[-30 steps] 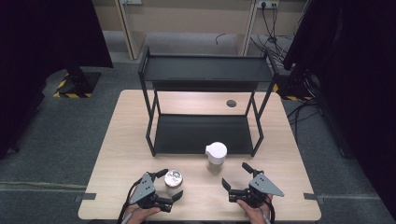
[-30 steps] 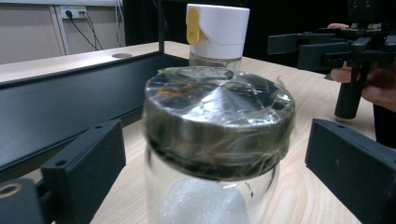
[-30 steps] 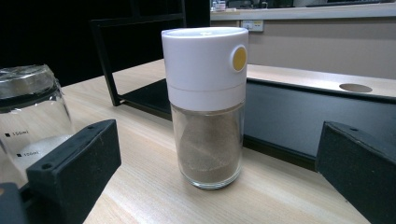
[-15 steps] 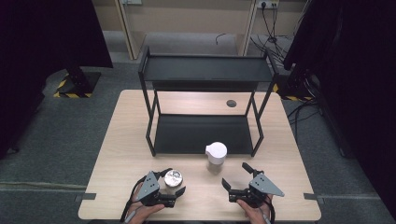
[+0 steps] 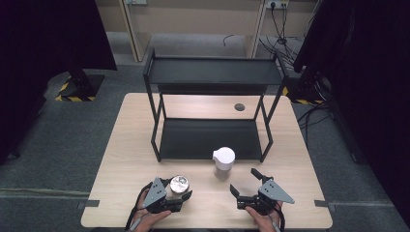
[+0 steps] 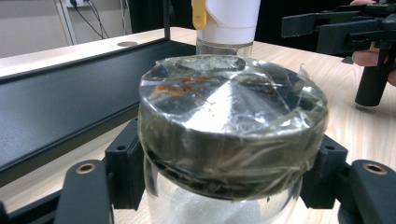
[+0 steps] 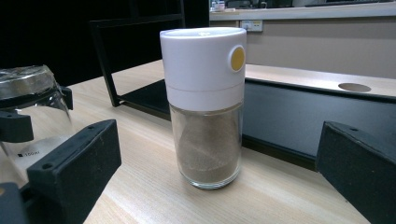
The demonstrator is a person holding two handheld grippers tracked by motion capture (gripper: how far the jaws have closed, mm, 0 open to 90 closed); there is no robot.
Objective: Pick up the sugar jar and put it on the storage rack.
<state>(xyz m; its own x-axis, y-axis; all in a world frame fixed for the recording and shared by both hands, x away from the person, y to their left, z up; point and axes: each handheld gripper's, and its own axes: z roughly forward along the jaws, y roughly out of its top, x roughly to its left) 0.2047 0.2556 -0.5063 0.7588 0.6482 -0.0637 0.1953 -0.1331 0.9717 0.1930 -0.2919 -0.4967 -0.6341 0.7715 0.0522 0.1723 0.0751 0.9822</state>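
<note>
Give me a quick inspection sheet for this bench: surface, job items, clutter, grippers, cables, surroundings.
Surface: light wooden table, round hole near the back.
Job's things: glass jar with foil-wrapped lid; white-capped shaker upright in front of the black two-tier rack.
Clutter: nothing seen.
Grippers: left gripper has just been closing, jaws now pressed on the jar below its lid; right gripper open, shaker ahead of it, untouched.
Cables: loose leads on the floor right of the table.
Surroundings: dark curtains both sides, wall sockets behind.
</note>
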